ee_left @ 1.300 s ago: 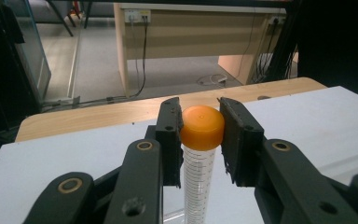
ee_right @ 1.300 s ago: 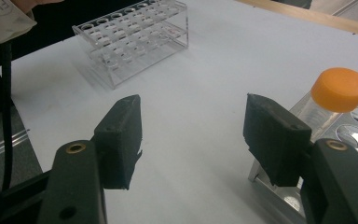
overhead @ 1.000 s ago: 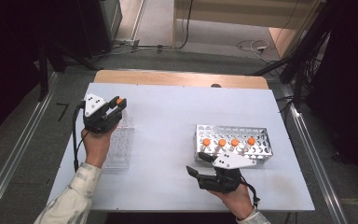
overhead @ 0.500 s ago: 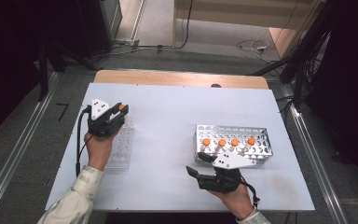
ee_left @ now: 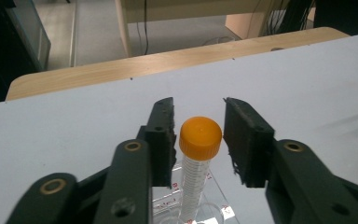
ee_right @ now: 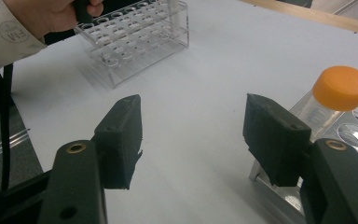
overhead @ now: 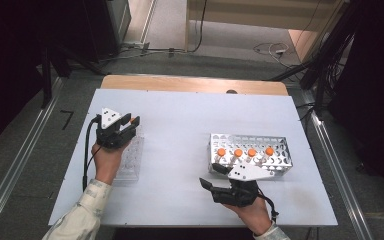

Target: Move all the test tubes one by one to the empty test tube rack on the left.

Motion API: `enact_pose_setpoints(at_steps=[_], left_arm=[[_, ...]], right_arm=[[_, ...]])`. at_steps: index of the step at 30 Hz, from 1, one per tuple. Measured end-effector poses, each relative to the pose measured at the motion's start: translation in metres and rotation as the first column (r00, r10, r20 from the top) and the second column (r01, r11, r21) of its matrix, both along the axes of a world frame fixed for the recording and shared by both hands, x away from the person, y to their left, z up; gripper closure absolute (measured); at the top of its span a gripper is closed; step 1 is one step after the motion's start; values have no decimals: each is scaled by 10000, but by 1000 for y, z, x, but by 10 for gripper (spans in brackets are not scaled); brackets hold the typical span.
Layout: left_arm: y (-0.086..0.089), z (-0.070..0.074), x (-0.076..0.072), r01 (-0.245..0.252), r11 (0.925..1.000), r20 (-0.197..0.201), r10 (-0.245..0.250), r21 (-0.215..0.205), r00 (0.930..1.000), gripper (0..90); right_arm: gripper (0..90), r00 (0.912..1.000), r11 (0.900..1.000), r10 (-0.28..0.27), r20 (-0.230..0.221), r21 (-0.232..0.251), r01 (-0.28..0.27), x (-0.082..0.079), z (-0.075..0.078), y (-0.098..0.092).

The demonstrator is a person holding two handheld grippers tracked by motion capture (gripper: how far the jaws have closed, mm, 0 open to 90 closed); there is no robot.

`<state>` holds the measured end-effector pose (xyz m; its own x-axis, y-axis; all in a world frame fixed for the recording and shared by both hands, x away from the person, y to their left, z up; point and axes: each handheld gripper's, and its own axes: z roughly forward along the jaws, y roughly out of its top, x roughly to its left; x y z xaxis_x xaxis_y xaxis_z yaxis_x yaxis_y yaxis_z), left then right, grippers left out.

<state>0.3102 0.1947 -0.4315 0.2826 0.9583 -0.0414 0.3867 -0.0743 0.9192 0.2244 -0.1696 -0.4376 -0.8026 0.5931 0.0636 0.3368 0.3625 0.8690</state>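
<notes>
A clear tube with an orange cap (ee_left: pixel 200 137) stands upright in the clear plastic rack (overhead: pixel 130 159) at the table's left. My left gripper (ee_left: pixel 199 103) straddles the cap; its jaws have just been opening, and the pads (ee_left: pixel 244 135) stand slightly off the cap on both sides. In the high view my left gripper (overhead: pixel 133 125) sits over the rack's far end. My right gripper (ee_right: pixel 193 116) hovers open and empty over the white table, just left of a metal rack (ee_right: pixel 354 133) that holds an orange-capped tube (ee_right: pixel 342 88). From above, my right gripper (overhead: pixel 211 176) lies in front of the metal rack (overhead: pixel 280 145).
The metal rack carries several orange-capped tubes (overhead: pixel 244 152) in a row. The clear rack (ee_right: pixel 135 37) has many vacant holes. A white table (overhead: pixel 180 130) has bare room between the racks. A wooden strip (overhead: pixel 190 84) lines the far edge, with cables beyond.
The left hand has come a little nearer the person, over the clear rack. Its jaws have parted from the tube's cap. The right hand has stayed put.
</notes>
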Motion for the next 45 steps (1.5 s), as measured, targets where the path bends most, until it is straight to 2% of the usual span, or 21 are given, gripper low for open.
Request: enact_pose_setpoints(at_steps=[3,8,15,24,32,40,45], left_arm=[[-1,2,-2,-54,10000,32,54,-17,10000,540],[-1,6,-7,4,9991,107,1,-423,9999,454],[-4,14,-19,145,9971,322,-121,-750,9994,348],[-4,15,-36,113,9974,497,-78,-713,9987,260],[-2,10,-50,210,9948,334,-178,-998,9993,240],[-10,12,-66,537,9938,544,-486,-970,9973,239],[-14,13,-75,731,9928,649,-671,-951,9956,238]], right_arm=[[362,10000,10000,-16,-4,11,16,0,0,0],[363,10000,10000,-39,2,30,39,0,0,-1],[364,10000,10000,-79,23,30,79,1,-1,-1],[369,9997,9996,-251,63,100,251,1,0,-7],[369,9991,9992,-406,117,74,405,0,0,-11],[373,9972,9974,-713,206,91,711,1,-1,-17],[385,9930,9934,-1147,271,131,1143,4,-2,-22]])
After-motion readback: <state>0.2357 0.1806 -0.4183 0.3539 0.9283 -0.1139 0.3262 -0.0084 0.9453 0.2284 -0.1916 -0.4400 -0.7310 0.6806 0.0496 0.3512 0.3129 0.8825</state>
